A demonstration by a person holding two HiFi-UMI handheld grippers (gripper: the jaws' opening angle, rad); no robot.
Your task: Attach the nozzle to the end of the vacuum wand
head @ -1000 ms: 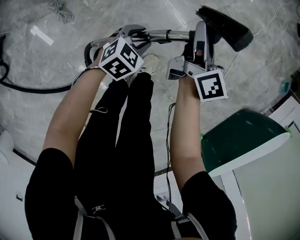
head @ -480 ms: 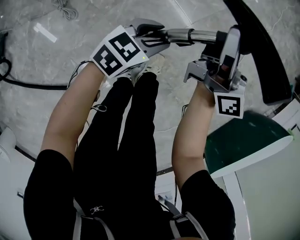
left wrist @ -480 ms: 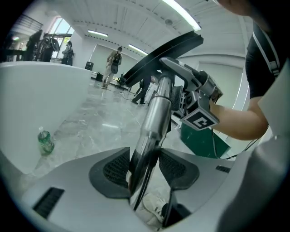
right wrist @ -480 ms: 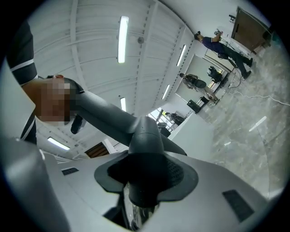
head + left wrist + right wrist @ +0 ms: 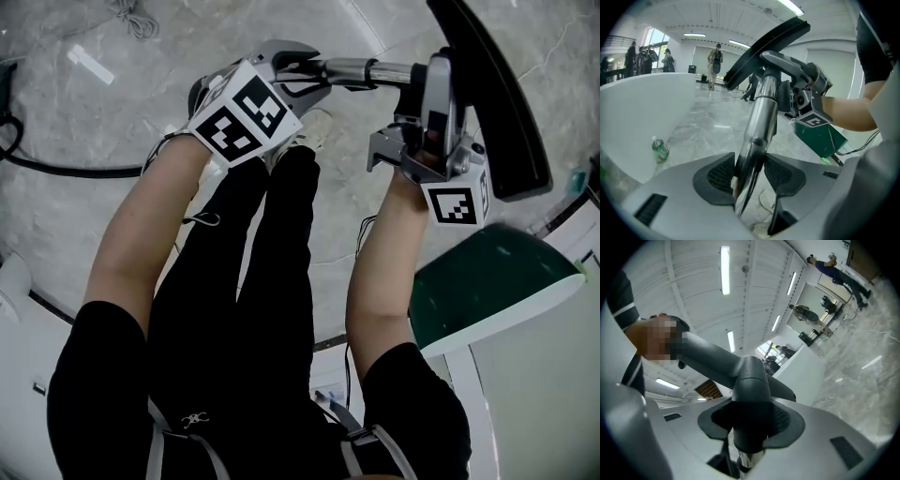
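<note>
Two grippers, both clenched. The left gripper [image 5: 750, 176] pinches the single chrome vacuum wand [image 5: 761, 108]. The right gripper [image 5: 750, 425] grips the neck of the single black nozzle [image 5: 747, 380], which sits over the wand's far end. One green bottle [image 5: 660, 150] is on the floor, left of the wand.

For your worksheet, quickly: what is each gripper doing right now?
Left gripper: closed on the vacuum wand.
Right gripper: closed on the nozzle, at its neck.

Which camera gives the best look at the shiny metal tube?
The left gripper view: the wand runs from the jaws to the nozzle. The head view shows a short stretch; the right gripper view, only its tip.
</note>
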